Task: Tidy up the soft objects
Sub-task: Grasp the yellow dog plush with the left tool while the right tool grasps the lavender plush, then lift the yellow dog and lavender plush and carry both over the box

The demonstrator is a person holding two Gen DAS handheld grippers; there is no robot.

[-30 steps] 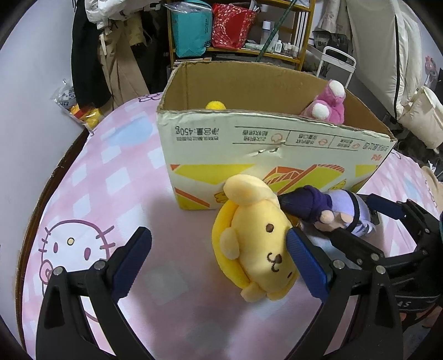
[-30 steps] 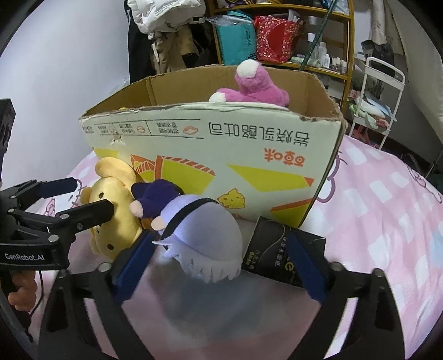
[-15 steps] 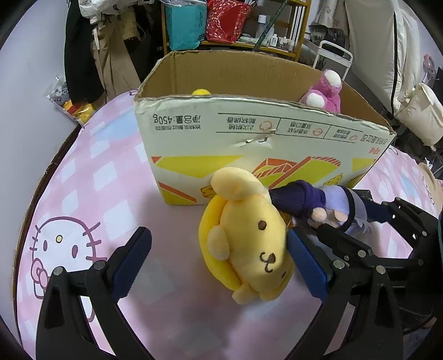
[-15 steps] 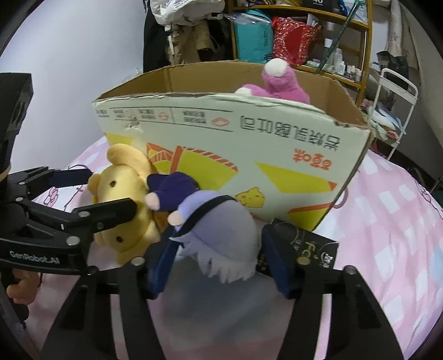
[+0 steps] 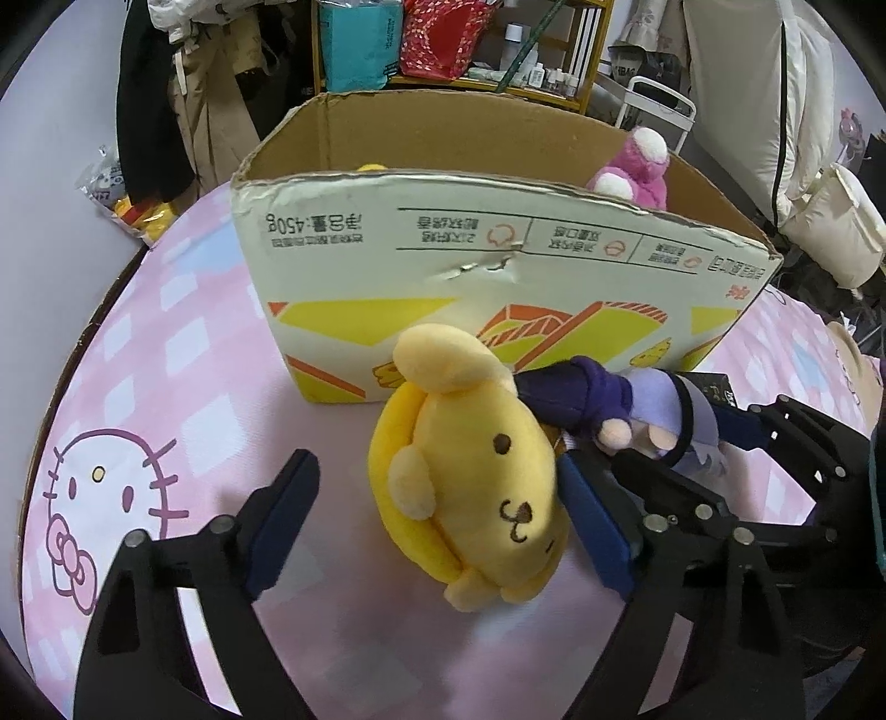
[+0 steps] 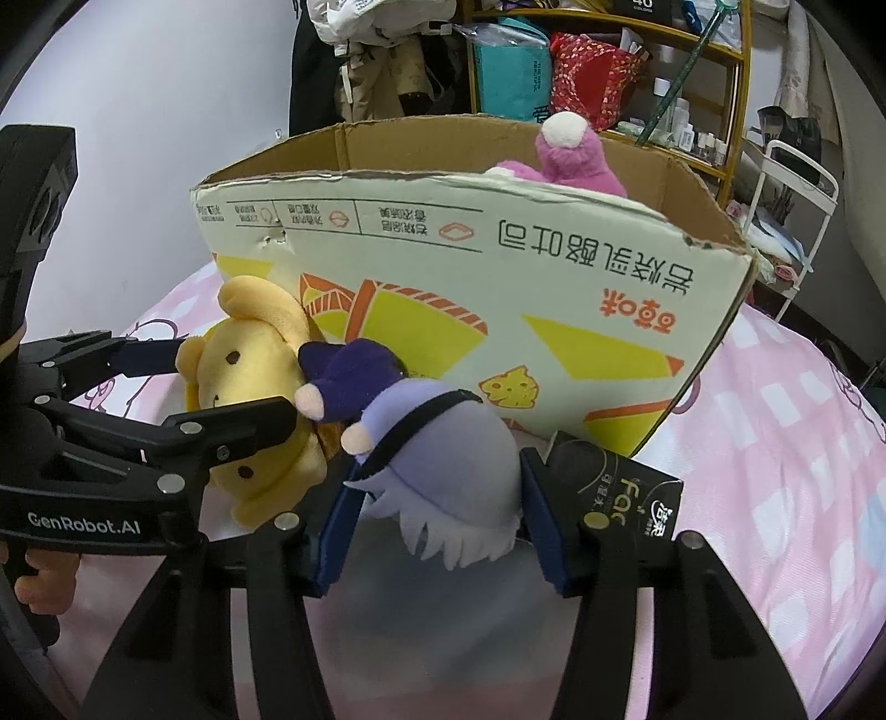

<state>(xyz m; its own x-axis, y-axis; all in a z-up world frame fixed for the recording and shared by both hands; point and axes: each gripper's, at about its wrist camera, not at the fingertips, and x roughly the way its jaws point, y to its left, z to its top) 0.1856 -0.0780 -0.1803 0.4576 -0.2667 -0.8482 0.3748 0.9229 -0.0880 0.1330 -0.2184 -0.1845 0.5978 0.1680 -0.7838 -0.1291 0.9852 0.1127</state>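
A yellow dog plush lies on the pink bed in front of a cardboard box; it also shows in the right wrist view. My left gripper is open around it, right pad touching its side. A purple-haired doll lies next to the plush, also in the left wrist view. My right gripper is shut on the doll's head. A pink plush and a yellow toy sit inside the box.
A black packet lies on the bedsheet under the box's corner. Behind the bed stand a shelf with bags, hanging clothes and a white cart.
My right gripper has closed its pads onto the doll's head. My left gripper has moved forward around the yellow plush, still open.
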